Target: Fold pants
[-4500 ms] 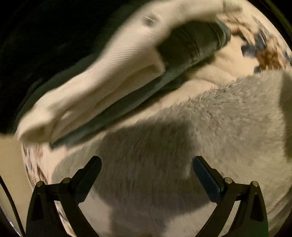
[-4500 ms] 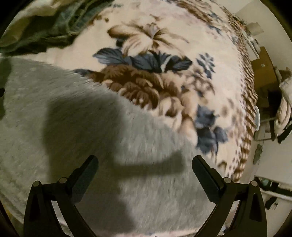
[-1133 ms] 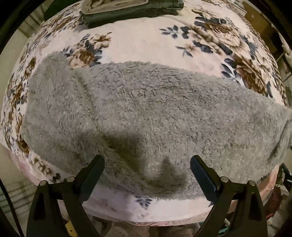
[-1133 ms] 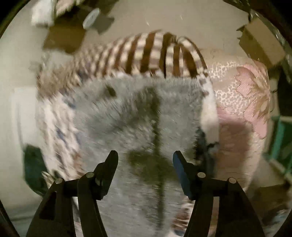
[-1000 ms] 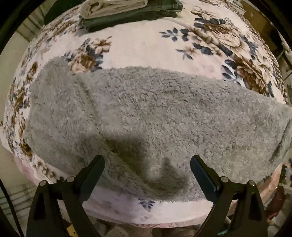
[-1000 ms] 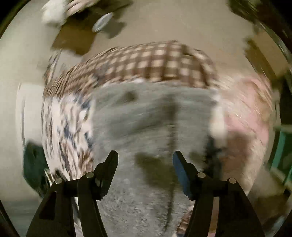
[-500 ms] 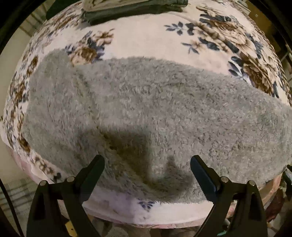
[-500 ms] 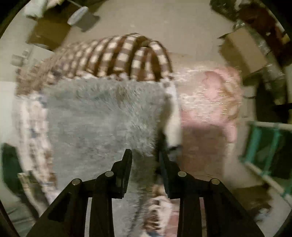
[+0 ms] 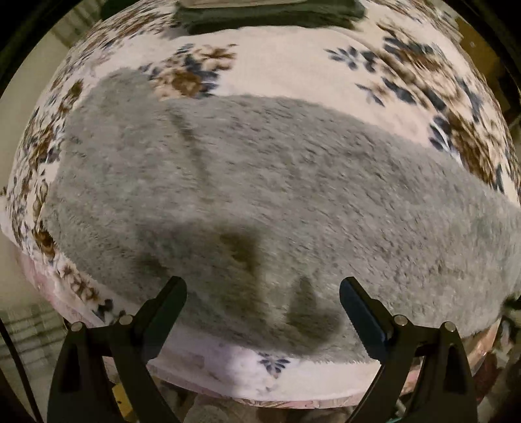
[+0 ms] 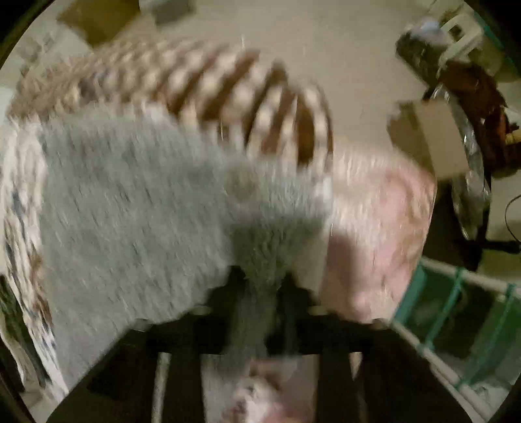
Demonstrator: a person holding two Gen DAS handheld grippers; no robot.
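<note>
We find the grey fluffy fleece pants [image 9: 276, 201] spread flat along the near edge of the bed covered by a cream floral blanket [image 9: 293, 68], which carries everything here. In the left wrist view the garment runs as one long band from the left end of the bed to the right end, and its lower border lies just inside the near edge. We see no cross fold in it yet. It may already be doubled leg over leg, but the pile hides any seam, so we cannot tell.

The left gripper [image 9: 262, 296] hangs over the near border of the pants with its jaws wide apart and nothing between them.

The right gripper [image 10: 260, 286] is at the end of the pants by the right corner of the bed. The view is blurred, yet a tuft of grey fleece stands between its narrow jaws, and we judge them clamped on that end of the garment. Those jaws have just been opening slightly after closing, with the fleece between them.

A stack of folded dark and pale garments [image 9: 270, 13] lies at the far edge of the bed.

We judge the task to be at an early stage. One end is gripped; the left hand's grasp, the folds and the final placement remain.
</note>
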